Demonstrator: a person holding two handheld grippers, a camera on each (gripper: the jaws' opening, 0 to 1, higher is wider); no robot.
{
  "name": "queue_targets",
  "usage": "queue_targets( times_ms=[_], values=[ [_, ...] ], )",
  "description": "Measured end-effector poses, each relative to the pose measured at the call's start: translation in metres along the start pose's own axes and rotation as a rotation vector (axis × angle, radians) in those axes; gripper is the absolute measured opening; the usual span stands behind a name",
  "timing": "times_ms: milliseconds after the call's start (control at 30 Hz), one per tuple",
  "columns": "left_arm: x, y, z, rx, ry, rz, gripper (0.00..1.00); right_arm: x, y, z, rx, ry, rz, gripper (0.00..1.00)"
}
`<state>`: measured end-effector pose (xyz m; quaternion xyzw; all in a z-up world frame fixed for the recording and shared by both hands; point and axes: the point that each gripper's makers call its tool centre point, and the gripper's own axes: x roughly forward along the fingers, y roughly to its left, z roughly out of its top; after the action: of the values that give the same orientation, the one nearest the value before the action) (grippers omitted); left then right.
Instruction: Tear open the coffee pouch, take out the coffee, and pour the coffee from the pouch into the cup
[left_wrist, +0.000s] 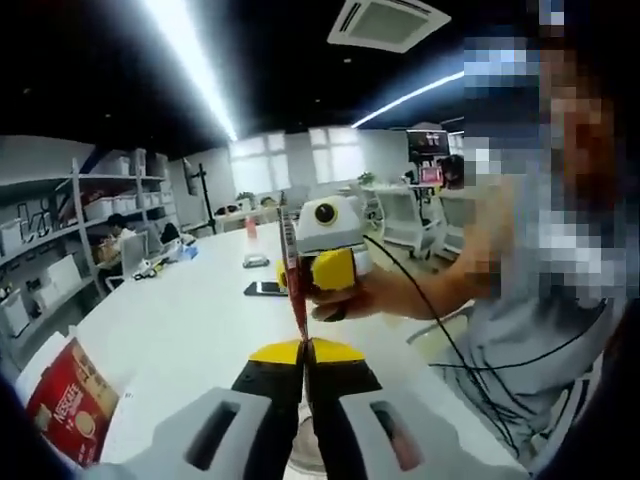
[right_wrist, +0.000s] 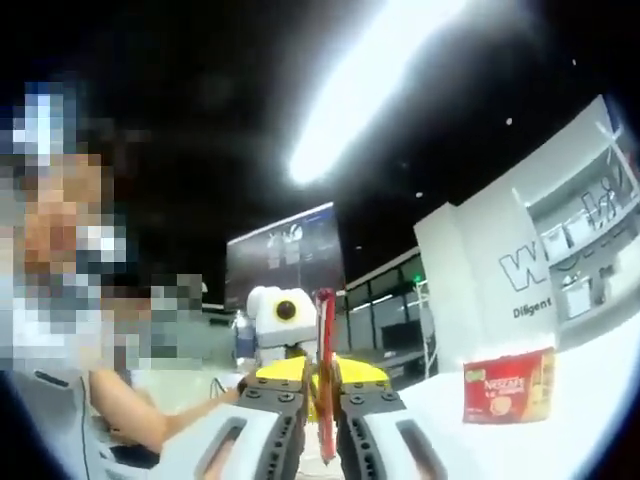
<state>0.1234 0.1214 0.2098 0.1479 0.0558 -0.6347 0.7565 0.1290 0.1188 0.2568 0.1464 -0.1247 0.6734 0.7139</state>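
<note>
Spreading across the left gripper view, the white table (left_wrist: 190, 330) carries a red coffee box (left_wrist: 65, 400) at its near corner and a dark phone (left_wrist: 264, 289) further off. Between the two grippers, held up off the table, is the pouch (left_wrist: 293, 270), a thin red stick sachet seen edge-on. The left gripper (left_wrist: 304, 352) has its jaws closed on the pouch's lower end. The right gripper (right_wrist: 322, 392) is likewise clamped on the pouch, which rises above its jaws. No cup is visible. I judge the pouch light, limp and slick, so it should tear best with both grips set close together at one end, leaving the powder-filled length free.
</note>
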Motion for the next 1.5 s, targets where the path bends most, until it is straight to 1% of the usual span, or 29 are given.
queue_targets(
  times_ms=[67, 100, 133, 167, 233, 333, 400, 467, 500, 567, 600, 700, 767, 800, 833, 900, 967, 1033, 1067, 1100, 1167, 1233, 1300, 1333, 1433, 1500],
  values=[
    [0.001, -0.001, 0.001, 0.005, -0.008, -0.005, 0.06, 0.000, -0.001, 0.000, -0.009, -0.004, -0.018, 0.03],
    [0.002, -0.001, 0.004, 0.017, -0.024, -0.003, 0.09, -0.002, -0.003, 0.001, 0.004, -0.013, -0.022, 0.03],
    [0.003, 0.003, 0.008, 0.031, -0.049, 0.018, 0.13, -0.003, -0.004, 0.001, 0.014, -0.019, -0.023, 0.03],
    [0.003, 0.003, 0.010, 0.019, -0.058, 0.018, 0.13, -0.004, -0.005, 0.000, 0.017, -0.022, -0.028, 0.03],
    [0.001, 0.002, 0.015, 0.017, -0.078, 0.013, 0.08, -0.005, -0.005, -0.001, 0.028, -0.028, -0.025, 0.03],
    [0.001, 0.000, 0.014, 0.031, -0.069, 0.008, 0.05, -0.003, 0.000, -0.002, 0.041, -0.029, -0.007, 0.04],
    [0.001, -0.001, 0.013, 0.035, -0.065, 0.008, 0.05, -0.001, 0.001, -0.002, 0.020, -0.026, -0.001, 0.07],
    [0.002, 0.000, 0.012, 0.030, -0.062, 0.004, 0.05, -0.001, 0.001, 0.001, 0.006, -0.030, -0.005, 0.09],
    [0.003, -0.001, 0.011, 0.033, -0.055, 0.003, 0.05, -0.001, 0.001, 0.004, 0.006, -0.038, 0.001, 0.09],
    [0.004, -0.001, 0.010, 0.035, -0.053, -0.002, 0.05, 0.001, 0.003, 0.005, 0.004, -0.029, 0.007, 0.04],
    [0.005, -0.001, 0.010, 0.031, -0.057, -0.005, 0.06, 0.001, 0.002, 0.006, -0.014, -0.030, -0.002, 0.03],
    [0.005, 0.003, 0.015, 0.027, -0.089, 0.010, 0.13, 0.000, -0.001, 0.007, -0.013, -0.037, -0.017, 0.03],
    [0.004, 0.000, 0.016, 0.021, -0.093, -0.001, 0.11, -0.001, -0.005, 0.009, -0.011, -0.054, -0.031, 0.03],
    [0.004, 0.001, 0.016, 0.031, -0.093, 0.005, 0.09, -0.002, -0.005, 0.010, -0.004, -0.059, -0.029, 0.03],
    [0.004, 0.002, 0.016, 0.034, -0.090, 0.012, 0.08, -0.002, -0.005, 0.010, -0.001, -0.060, -0.029, 0.03],
    [0.004, 0.003, 0.015, 0.026, -0.093, 0.009, 0.05, -0.001, -0.004, 0.010, 0.001, -0.062, -0.031, 0.03],
    [0.004, 0.002, 0.015, 0.026, -0.089, 0.005, 0.05, -0.001, -0.004, 0.009, -0.001, -0.055, -0.027, 0.04],
    [0.003, 0.002, 0.014, 0.024, -0.083, 0.005, 0.05, -0.002, -0.004, 0.009, -0.008, -0.047, -0.023, 0.09],
    [0.003, 0.002, 0.014, 0.025, -0.084, 0.005, 0.05, -0.002, -0.003, 0.007, -0.013, -0.038, -0.021, 0.09],
    [0.002, 0.002, 0.014, 0.024, -0.083, 0.005, 0.05, -0.001, -0.003, 0.005, -0.017, -0.027, -0.021, 0.09],
    [0.002, 0.001, 0.014, 0.025, -0.077, 0.001, 0.05, 0.000, -0.001, 0.004, -0.019, -0.019, -0.017, 0.03],
    [0.001, -0.002, 0.016, 0.022, -0.088, -0.010, 0.06, 0.000, 0.001, 0.006, -0.030, -0.017, -0.021, 0.03],
    [0.000, -0.003, 0.017, 0.025, -0.101, -0.019, 0.09, 0.000, 0.001, 0.008, -0.033, -0.020, -0.020, 0.03],
    [0.000, -0.003, 0.017, 0.025, -0.105, -0.020, 0.09, 0.000, 0.002, 0.010, -0.030, -0.030, -0.016, 0.03],
    [0.002, -0.002, 0.016, 0.018, -0.102, -0.018, 0.08, 0.000, 0.002, 0.012, -0.025, -0.034, -0.011, 0.03],
    [0.002, -0.003, 0.016, 0.017, -0.102, -0.020, 0.05, 0.000, 0.001, 0.012, -0.026, -0.036, -0.011, 0.04]
  ],
)
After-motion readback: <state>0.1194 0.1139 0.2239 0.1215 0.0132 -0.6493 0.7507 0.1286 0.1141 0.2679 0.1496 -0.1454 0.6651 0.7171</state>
